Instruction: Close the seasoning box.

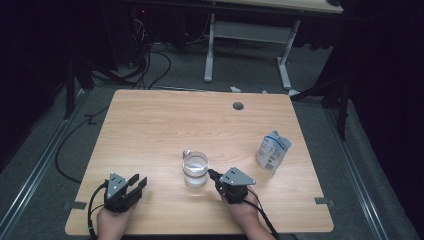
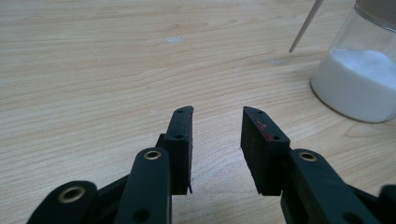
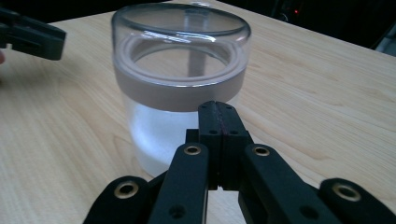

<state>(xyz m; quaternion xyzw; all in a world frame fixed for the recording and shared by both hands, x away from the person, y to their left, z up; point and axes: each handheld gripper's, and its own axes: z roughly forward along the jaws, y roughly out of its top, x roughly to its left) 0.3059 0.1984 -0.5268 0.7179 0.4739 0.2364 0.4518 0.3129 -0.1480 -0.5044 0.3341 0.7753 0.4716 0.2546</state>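
Dark floor and trailing cables are surrounding a pale wooden table (image 1: 150, 130), where a person is working two hand-held grippers from the near edge. Toward the far right of the tabletop a white and blue pouch (image 1: 273, 150) is lying well apart from the action. Near the middle of the near half, a clear jar (image 1: 195, 170) is standing upright, partly filled with white powder and carrying a clear lid (image 3: 180, 32) above a greyish band; a thin stick-like handle (image 2: 306, 25) is rising beside it in the left gripper view.

At the jar's right, the right gripper (image 1: 216, 176) is pointing at the glass with its jaws pressed together and nothing between them, the tips sitting just beside the wall below the band. Well to the jar's left, the left gripper (image 1: 138, 182) is resting low over bare wood, its jaws standing partly apart and gripping nothing.

The risk here looks plain: closed tips nudging smooth glass could be sliding or tipping the jar, and any powder would be spilling if the lid is only resting loose. With the left gripper standing off, nothing is bracing the jar's far side against such a push.
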